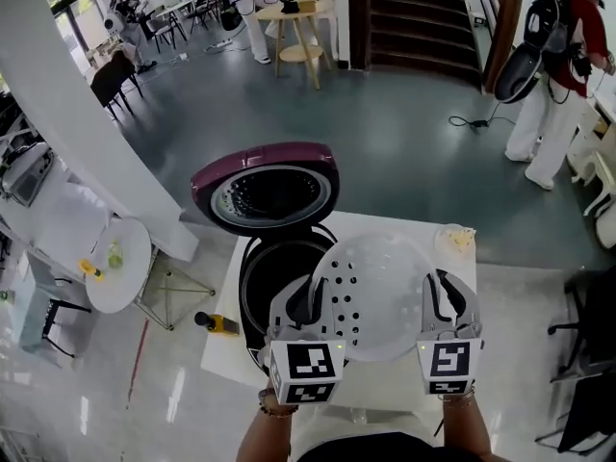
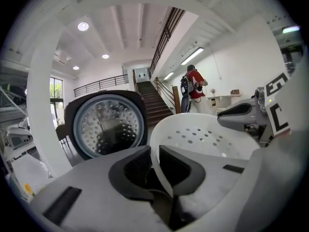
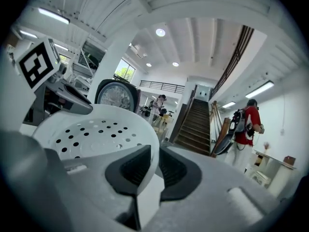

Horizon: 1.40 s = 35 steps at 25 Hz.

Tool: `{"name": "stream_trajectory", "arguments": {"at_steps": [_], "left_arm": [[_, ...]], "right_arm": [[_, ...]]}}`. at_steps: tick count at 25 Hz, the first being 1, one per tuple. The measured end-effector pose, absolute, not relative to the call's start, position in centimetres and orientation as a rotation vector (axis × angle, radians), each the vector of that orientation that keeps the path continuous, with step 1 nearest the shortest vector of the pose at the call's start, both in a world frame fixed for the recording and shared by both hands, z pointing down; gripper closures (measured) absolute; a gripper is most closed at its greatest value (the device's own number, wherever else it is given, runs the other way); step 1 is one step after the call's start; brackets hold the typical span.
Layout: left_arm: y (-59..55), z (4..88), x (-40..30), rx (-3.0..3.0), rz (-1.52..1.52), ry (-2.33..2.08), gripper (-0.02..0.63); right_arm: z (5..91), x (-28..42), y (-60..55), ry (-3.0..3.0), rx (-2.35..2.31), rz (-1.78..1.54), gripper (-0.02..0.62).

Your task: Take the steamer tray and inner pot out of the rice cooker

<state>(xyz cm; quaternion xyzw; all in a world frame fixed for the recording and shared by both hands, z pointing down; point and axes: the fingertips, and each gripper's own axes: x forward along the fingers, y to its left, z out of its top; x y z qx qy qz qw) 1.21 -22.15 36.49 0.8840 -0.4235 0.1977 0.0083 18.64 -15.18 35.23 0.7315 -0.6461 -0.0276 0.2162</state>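
Left gripper (image 1: 310, 295) and right gripper (image 1: 443, 298), fingers (image 2: 133, 170) clamped on opposite rims, hold the steamer tray (image 1: 380, 279) just right of the rice cooker (image 1: 265, 224).

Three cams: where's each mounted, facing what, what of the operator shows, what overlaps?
Head view: on the person's head, steeply down at the white perforated plastic steamer tray and the open black rice cooker with its maroon lid; forearms, left tongs, right tongs show.
Left gripper view: on left tongs, along jaws shut on tray rim, toward the lid; right tongs show.
Right gripper view: on right tongs, jaws likewise clamped; left tongs show.
Shared: both gripper views catch tray, lid, staircase.
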Motion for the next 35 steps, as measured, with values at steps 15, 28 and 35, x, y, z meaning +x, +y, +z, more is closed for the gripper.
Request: {"name": "stream_trajectory", "arguments": {"at_steps": [15, 28, 35], "left_arm": [[-12.9, 46.3, 19.4, 2.658, 0.591, -1.119, 0.554], [-17.5, 62.6, 18.7, 2.328, 0.780, -1.309, 0.554], [-20.1, 66.2, 19.0, 2.280, 0.843, -1.341, 0.554]], "right_arm": [[44.1, 37.0, -6.1, -1.620, 2.013, 0.147, 0.549], [60.7, 37.4, -14.4, -1.822, 1.688, 0.292, 0.551], [63.6, 37.6, -17.8, -1.807, 1.632, 0.304, 0.551]]}}
